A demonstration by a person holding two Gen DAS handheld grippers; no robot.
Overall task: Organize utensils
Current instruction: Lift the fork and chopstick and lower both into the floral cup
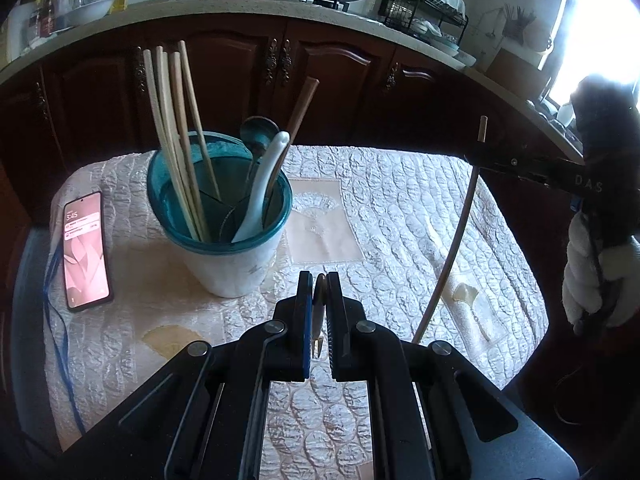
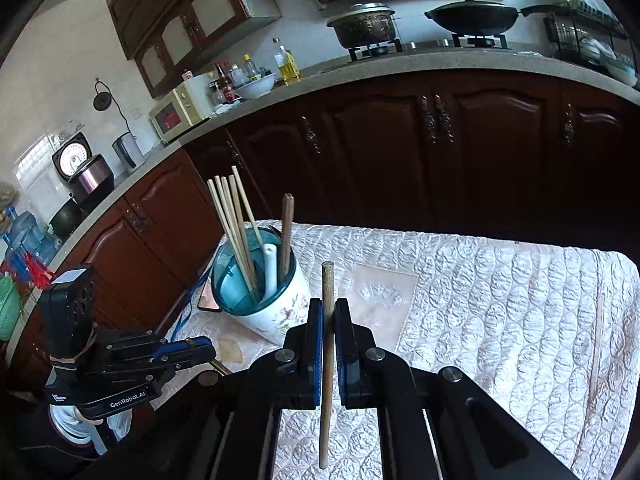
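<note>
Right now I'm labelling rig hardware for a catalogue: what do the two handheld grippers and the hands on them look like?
Both are black, angular linkage frames with round silver pivot pins and blue pads lining flat parallel fingers. The left gripper carries white "GenRobot.AI" lettering and a boxy black camera module on top. The right gripper shows "DAS" lettering. The right hand wears a white knitted glove.
</note>
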